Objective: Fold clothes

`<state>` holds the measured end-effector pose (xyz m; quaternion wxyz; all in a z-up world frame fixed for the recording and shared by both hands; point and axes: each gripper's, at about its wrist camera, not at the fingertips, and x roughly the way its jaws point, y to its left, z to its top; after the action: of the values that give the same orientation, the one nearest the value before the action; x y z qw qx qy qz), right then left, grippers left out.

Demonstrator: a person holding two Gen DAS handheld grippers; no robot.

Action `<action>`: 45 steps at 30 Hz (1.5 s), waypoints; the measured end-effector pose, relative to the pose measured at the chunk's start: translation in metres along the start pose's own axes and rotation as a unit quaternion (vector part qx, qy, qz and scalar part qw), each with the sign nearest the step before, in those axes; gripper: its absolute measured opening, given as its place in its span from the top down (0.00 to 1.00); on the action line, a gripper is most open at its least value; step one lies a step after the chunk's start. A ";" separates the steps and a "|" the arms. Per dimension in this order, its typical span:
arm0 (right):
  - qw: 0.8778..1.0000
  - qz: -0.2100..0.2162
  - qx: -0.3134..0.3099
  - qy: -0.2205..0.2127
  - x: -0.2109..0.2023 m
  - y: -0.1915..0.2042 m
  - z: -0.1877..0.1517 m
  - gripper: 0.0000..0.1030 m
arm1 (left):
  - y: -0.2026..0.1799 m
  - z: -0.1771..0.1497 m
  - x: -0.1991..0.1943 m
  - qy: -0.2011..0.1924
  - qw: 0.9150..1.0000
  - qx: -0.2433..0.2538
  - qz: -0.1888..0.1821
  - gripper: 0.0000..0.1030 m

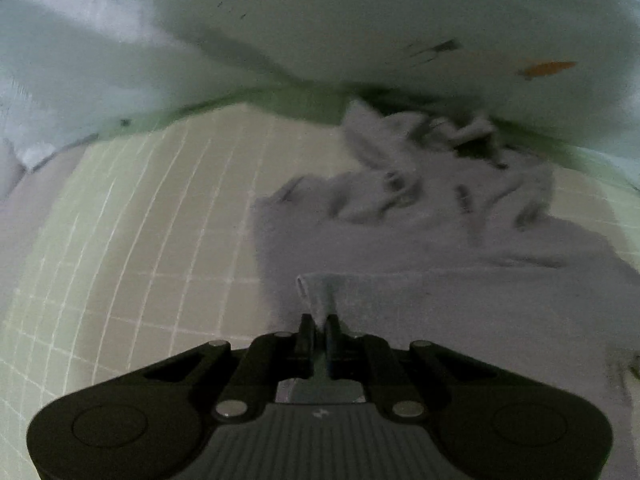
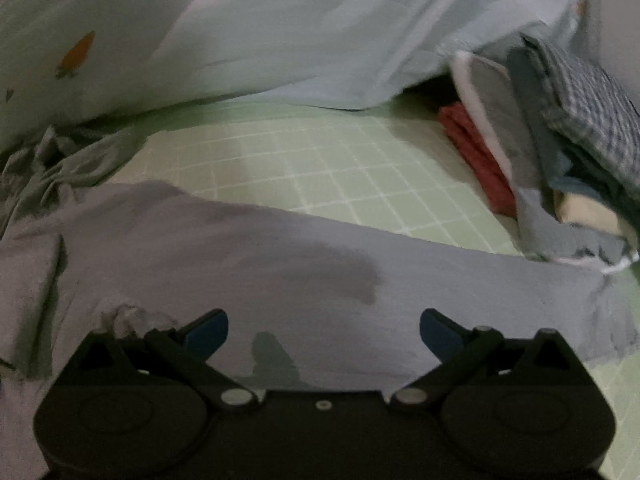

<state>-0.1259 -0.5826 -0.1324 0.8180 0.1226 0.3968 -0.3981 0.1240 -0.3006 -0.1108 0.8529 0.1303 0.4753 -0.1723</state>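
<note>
Bedsheet, pale green with white grid lines (image 1: pixel 132 240), serves as landmark; rumpled grey soft-fabric garment (image 1: pixel 440 240) lies spread across its middle, far end bunched toward the pale blue-white bedding (image 2: pixel 280 32). Stack of folded clothes, checked, grey and red (image 2: pixel 552 128), sits at the sheet's right edge. Left gripper (image 1: pixel 318 326): jaws clenched on a garment edge. Right gripper (image 2: pixel 324 330): jaws released, spread above the cloth. Judgement: light, limp, drapes freely; best pinched at hems or corners.

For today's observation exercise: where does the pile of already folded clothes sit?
In the right wrist view, the folded pile sits at the far right on the green grid sheet, beyond the grey garment.
</note>
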 end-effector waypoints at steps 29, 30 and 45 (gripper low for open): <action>0.998 0.026 0.022 -0.046 -0.017 -0.030 -0.014 0.00 | -0.012 -0.048 -0.063 -0.028 0.998 -0.051 -0.016 0.15; 0.998 0.020 0.031 -0.045 -0.014 -0.040 -0.016 0.00 | -0.015 -0.048 -0.064 -0.025 0.998 -0.052 -0.013 0.15; 0.986 -0.137 0.090 -0.026 0.040 -0.208 -0.036 0.00 | -0.044 -0.043 -0.067 0.001 0.999 -0.036 0.019 0.14</action>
<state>-0.2867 -0.7219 -0.1618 0.7515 0.1298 0.3505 -0.5436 0.0399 -0.3122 -0.0786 0.8596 0.1087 0.4798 -0.1381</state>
